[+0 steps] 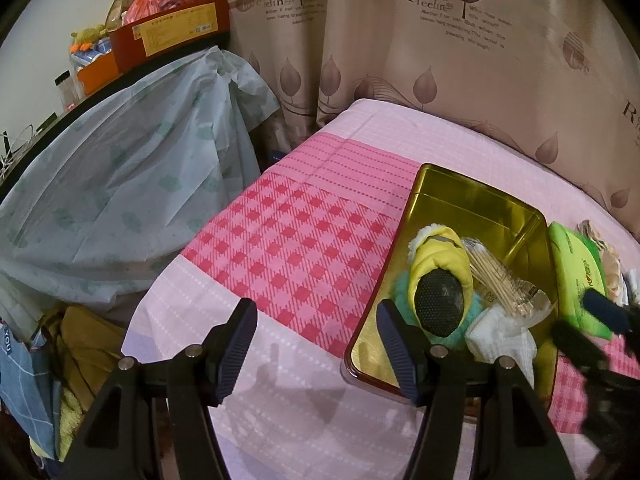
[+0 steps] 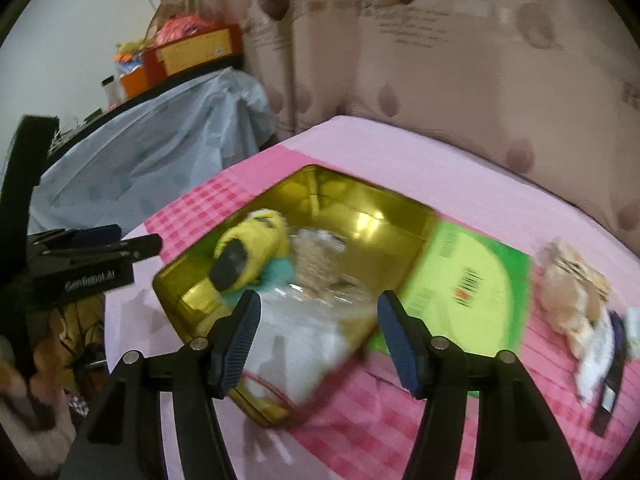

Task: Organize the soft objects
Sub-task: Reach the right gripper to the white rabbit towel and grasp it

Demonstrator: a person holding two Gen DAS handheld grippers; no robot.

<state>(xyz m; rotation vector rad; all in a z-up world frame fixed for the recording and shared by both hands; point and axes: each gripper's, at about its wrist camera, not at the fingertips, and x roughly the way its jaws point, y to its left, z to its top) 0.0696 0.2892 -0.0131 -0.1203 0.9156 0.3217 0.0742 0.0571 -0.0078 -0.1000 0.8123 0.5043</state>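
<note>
A gold tin (image 1: 440, 172) sits on the pink checked cloth and holds a yellow plush with a black sole (image 1: 440, 256), a clear bag of thin sticks (image 1: 496, 280) and a white soft cloth (image 1: 500, 336). My left gripper (image 1: 316, 312) hangs open over the bare cloth, just left of the tin, holding nothing. My right gripper (image 2: 319, 304) is open above the tin's near corner (image 2: 360, 196). The white cloth (image 2: 304, 344) lies below its jaws, with no pad pressing on it. The right wrist view is blurred.
A green packet (image 2: 468, 280) lies against the tin's right side. Further right is an orange and white plush (image 2: 576, 292) with small items. A covered table (image 1: 132, 184) with boxes stands on the left, and a leaf-print curtain (image 1: 440, 60) hangs behind.
</note>
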